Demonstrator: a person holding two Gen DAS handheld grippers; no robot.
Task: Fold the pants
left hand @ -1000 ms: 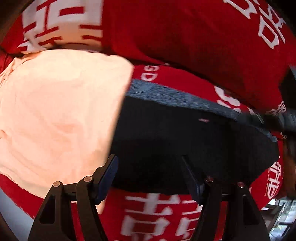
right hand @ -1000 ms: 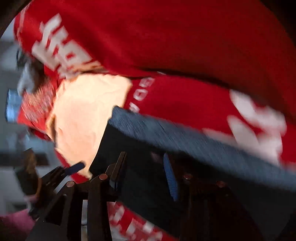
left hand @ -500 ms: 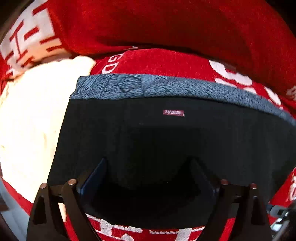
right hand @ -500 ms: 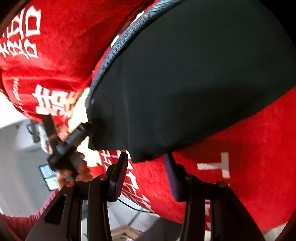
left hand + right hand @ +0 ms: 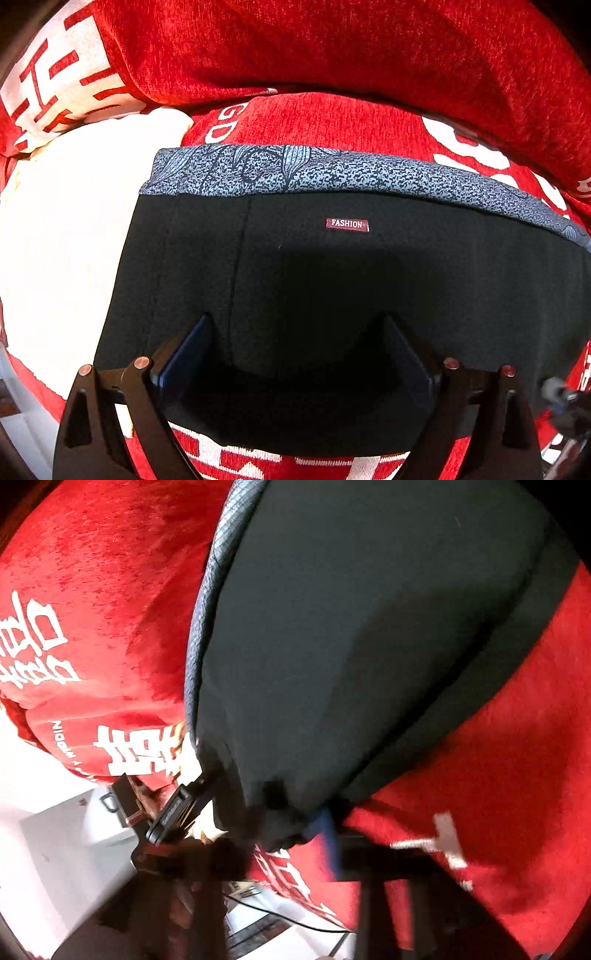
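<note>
Pinching the black pants [image 5: 351, 627] hem now, right hand-held gripper [image 5: 314, 827], previously spread, left hand-held gripper [image 5: 295, 350] wider apart.

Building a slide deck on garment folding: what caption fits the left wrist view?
Open left gripper poised over black pants with patterned grey waistband, on a red blanket.

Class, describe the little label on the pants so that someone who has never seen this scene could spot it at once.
Find the red cloth with white characters; the black pants lie on it. Just below their grey patterned waistband sits the small label. It is the only dark red patch on the black fabric, and it reads FASHION in white.
</note>
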